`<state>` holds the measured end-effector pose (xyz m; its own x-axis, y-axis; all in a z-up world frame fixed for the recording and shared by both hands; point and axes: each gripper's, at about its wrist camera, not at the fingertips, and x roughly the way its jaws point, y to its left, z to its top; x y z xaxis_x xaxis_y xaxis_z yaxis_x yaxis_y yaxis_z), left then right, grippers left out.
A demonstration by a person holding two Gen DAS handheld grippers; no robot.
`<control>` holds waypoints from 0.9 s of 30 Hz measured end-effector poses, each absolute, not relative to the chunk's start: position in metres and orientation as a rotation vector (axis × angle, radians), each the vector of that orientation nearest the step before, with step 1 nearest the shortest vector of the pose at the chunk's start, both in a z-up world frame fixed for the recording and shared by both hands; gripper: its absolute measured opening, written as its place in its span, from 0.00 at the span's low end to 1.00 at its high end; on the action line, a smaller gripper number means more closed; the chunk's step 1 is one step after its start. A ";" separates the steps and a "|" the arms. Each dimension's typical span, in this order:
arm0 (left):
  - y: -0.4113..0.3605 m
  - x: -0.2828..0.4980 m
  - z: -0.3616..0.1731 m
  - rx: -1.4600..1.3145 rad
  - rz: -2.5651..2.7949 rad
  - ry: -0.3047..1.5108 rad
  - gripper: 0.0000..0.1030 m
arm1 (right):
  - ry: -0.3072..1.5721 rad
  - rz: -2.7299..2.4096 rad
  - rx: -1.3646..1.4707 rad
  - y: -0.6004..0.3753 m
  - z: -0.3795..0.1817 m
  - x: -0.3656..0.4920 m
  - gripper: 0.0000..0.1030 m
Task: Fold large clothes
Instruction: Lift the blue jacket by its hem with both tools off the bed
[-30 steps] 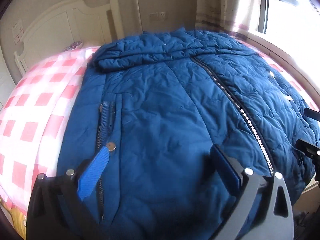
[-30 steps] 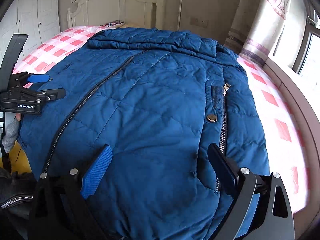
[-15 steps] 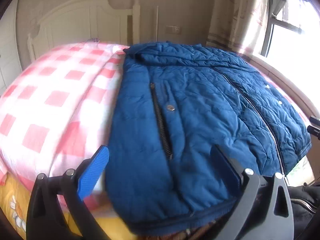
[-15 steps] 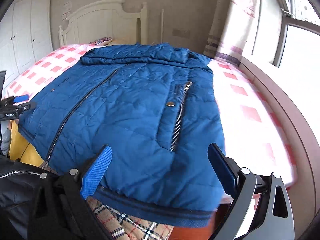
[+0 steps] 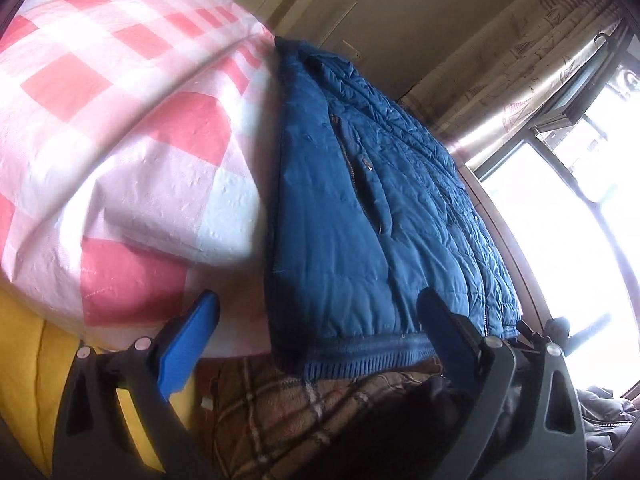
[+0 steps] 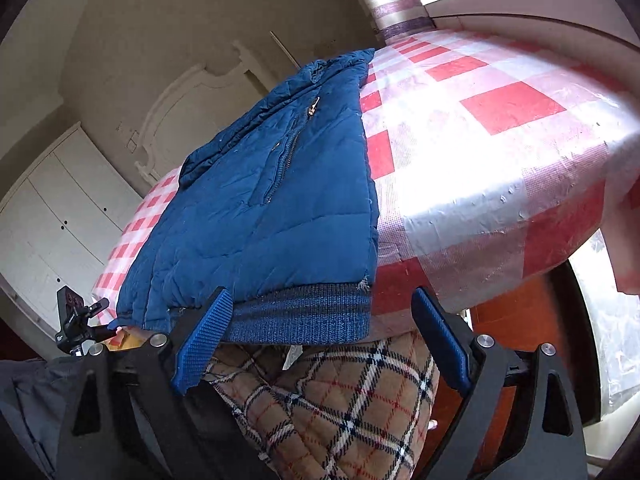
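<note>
Beyond both spread tongs (image 5: 316, 340), jacket hem (image 6: 300, 316)

Jacket (image 5: 360, 240) far side hidden behind its own bulk in left wrist view; collar end too foreshortened to read. Checked bedcover (image 5: 120, 120) blurred near lens, cut by left edge. Plaid blanket (image 6: 340, 408) partly hidden behind right gripper (image 6: 320, 340) fingers. Window (image 5: 580, 220) blown out, nothing readable.

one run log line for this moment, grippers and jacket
left gripper: open, at hem | right gripper: open, at hem | blue quilted puffer jacket: flat on red-checked bed cover, ungrasped
</note>
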<state>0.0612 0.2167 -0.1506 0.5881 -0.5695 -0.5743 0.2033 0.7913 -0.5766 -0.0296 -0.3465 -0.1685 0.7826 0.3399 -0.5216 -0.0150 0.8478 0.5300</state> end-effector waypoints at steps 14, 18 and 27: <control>0.210 0.046 -0.132 -0.473 -0.575 0.762 0.39 | 0.491 0.468 0.558 -0.330 -0.149 -0.036 0.56; 0.211 0.055 -0.132 -0.519 -0.594 0.764 0.52 | 0.503 0.441 0.555 -0.333 -0.148 -0.024 0.57; 0.199 0.066 -0.115 -0.509 -0.642 0.721 0.60 | 0.489 0.418 0.517 -0.319 -0.126 -0.011 0.57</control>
